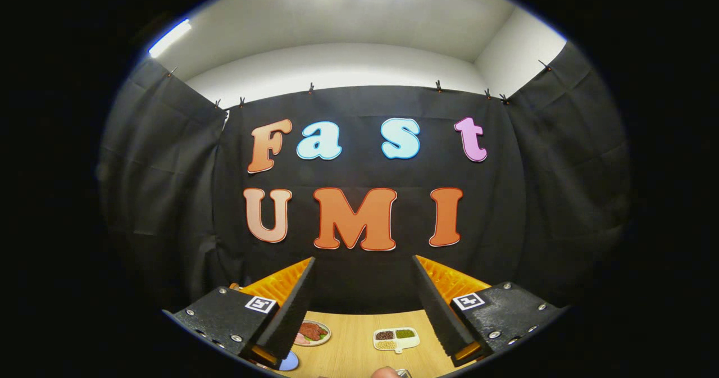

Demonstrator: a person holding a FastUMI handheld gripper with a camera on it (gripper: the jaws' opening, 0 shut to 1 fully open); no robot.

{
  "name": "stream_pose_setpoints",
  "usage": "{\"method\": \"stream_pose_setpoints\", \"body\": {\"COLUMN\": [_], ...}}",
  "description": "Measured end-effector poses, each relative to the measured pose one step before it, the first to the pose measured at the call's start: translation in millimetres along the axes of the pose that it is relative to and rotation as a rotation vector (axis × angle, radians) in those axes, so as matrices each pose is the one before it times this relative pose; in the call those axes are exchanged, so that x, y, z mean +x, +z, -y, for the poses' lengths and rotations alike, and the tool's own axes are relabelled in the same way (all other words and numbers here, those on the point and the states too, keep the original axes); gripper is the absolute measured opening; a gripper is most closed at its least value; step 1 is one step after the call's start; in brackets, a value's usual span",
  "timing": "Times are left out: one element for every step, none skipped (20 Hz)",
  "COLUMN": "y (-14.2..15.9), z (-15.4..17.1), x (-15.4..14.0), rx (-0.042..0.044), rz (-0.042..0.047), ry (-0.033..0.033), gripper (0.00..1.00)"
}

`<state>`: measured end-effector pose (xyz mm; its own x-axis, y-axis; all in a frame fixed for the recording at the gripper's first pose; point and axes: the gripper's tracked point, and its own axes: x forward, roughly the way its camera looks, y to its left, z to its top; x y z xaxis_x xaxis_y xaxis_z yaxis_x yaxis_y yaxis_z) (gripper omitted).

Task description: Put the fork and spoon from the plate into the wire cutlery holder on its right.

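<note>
My gripper point(364, 263) is held high and points at the booth's back wall, its two fingers spread wide apart with nothing between them. Far below, between the fingers, lies a wooden table point(354, 338). A small part of something shiny point(401, 373) shows at the table's near edge, too little of it to tell what it is. A fingertip of a person's hand point(385, 372) shows right beside it.
A small round plate with red food point(312, 333) lies beside the left finger. A white divided dish with grains point(396, 338) sits near the right finger. A blue round thing point(289, 361) peeks out under the left finger. Black cloth walls close the booth on three sides.
</note>
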<state>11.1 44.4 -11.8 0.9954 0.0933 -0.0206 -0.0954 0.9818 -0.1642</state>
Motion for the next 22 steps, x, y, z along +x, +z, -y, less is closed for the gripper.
{"method": "stream_pose_setpoints", "body": {"y": [-0.94,-2.48,-3.61,-4.59,-6.16,-6.87,-6.61,-6.27,-7.2,-8.05,-9.48,-9.35,-8.01,-5.45,-7.59,-8.95,-11.77,-11.71,-12.7,-13.97,-14.63,-16.44], "z": [2.38,2.01,1.43,-2.17,-3.79,-7.42,-10.82,-12.43,-14.78,-15.11,-14.62,-14.56,-13.96,-12.41,-11.26,-10.22,-9.88,-10.12,-10.53,-12.19,-11.17,-9.91], "x": [2.58,2.11,2.16,2.87,1.79,2.28,2.63,3.21,3.5,4.37,5.0,4.29,3.82,4.92,5.65,6.06,5.96,5.85,5.67,6.32,6.41,7.4], "rx": [0.00013,0.00031,-0.00293,-0.0092,-0.01205,-0.00813,-0.00292,0.00258,0.00651,0.00175,-0.00372,-0.00511,-0.00034,0.00299,0.00376,0.00144,-0.00147,-0.00189,-0.00048,0.00151,0.00318,0.00151], "rz": [-0.00227,-0.00574,-0.00788,-0.00993,-0.01378,-0.01708,-0.0183,-0.02129,-0.02332,-0.02696,-0.02974,-0.03032,-0.02148,-0.02141,-0.02404,-0.02821,-0.03642,-0.04098,-0.04689,-0.05177,-0.05265,-0.06469], "ry": [-0.0063,-0.00701,-0.00383,0.00474,0.00579,0.01554,0.01772,0.02199,0.02872,0.02908,0.02668,0.02729,0.02397,0.01582,0.01362,0.01103,0.00799,0.01126,0.01298,0.01737,0.01796,0.01447], "gripper": [0.98,0.98,0.98,0.98,0.98,0.98,0.98,0.98,0.98,0.98,0.98,0.98,0.98,0.98,0.98,0.98,0.98,0.98,0.98,0.99,0.99,0.99]}}
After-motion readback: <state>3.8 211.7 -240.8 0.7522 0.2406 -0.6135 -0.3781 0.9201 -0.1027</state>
